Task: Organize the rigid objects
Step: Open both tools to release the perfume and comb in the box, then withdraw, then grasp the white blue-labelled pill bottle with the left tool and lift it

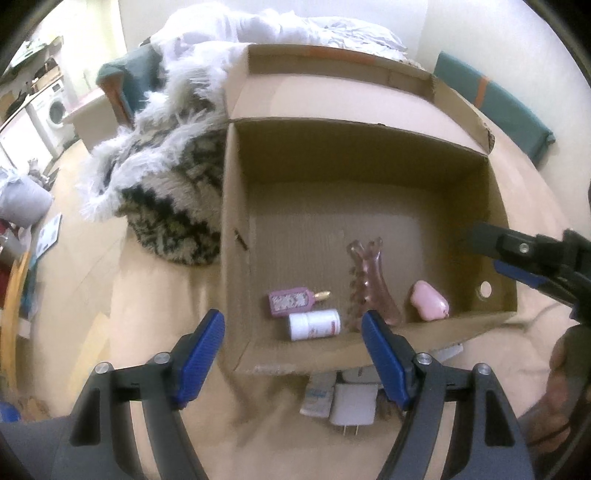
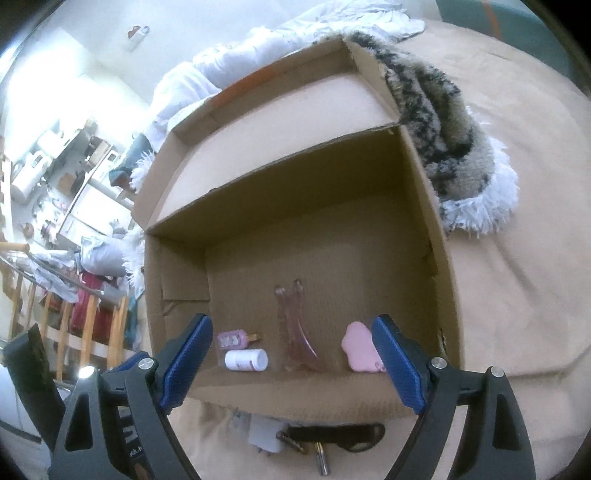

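Hovered with both tools spread and empty, left tool (image 1: 293,354), right tool (image 2: 291,360), over cardboard box (image 1: 236,206) holding hair claw (image 1: 373,280); best reached next for white charger (image 1: 352,404) outside.

Setting: a lived-in home, bedroom area. Work surface is a bed covered by a tan sheet (image 1: 155,295), with a rumpled white duvet (image 1: 288,26) at its far end and a shaggy patterned throw (image 1: 173,206) beside an open cardboard box (image 1: 236,206). A front-loading washing machine (image 1: 55,109) stands in the background on the left. Clothes hang on a wooden drying rack (image 2: 88,325). Cluttered shelves (image 2: 55,155) line the far wall.
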The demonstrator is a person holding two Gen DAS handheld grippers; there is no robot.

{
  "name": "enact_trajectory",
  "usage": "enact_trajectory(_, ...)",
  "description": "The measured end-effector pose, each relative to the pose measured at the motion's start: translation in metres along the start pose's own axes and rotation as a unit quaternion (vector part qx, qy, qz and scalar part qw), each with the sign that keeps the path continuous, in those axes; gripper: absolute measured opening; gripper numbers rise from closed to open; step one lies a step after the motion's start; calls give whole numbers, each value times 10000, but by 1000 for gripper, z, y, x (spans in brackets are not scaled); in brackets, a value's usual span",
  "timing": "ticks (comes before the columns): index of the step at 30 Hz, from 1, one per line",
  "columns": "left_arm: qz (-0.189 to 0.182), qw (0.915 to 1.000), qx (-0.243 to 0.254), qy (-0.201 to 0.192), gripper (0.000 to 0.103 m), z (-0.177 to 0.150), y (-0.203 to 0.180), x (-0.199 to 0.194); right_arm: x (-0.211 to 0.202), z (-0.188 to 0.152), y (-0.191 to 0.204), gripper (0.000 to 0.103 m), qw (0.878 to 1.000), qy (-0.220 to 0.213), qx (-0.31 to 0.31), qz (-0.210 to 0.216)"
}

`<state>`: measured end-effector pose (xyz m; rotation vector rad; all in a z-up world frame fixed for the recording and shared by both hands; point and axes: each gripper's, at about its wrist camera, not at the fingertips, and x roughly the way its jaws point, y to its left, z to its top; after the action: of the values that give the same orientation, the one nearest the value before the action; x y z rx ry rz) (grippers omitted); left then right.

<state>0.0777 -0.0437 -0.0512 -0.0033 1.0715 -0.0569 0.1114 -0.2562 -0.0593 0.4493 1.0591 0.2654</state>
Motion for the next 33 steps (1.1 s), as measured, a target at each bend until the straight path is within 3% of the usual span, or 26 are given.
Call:
enact_trajectory(12,-31,9983,-574,55,74,-28,35,-14,-23,-42,-5,93,9996,80,236,100)
enact_trajectory(19,23,9966,-733,375,74,-39,55,4,-17,-69,-20,93,9984,397,398,-106)
enact_trajectory(22,-198,9956,-601,697,74,-45,52,20,-14,-73,-27,93,9975,498,438,-249)
enact_trajectory(25,-521,9919,-409,1086,62,-50,39,39,-10,-73,-35,93,9960,570,671,-172)
enact_trajectory(27,-711,9883,-348,1301,47,-51,31,51,-7,-71,-38,93,9948,615,809,-62)
enact_trajectory(31,-604,9864,-183,1520,33,-52,16,69,-3,-68,-37,93,9946,656,796,-93)
enact_trajectory(33,-648,9858,-111,1546,32,-52,10,73,-2,-68,-37,93,9946,686,760,-152)
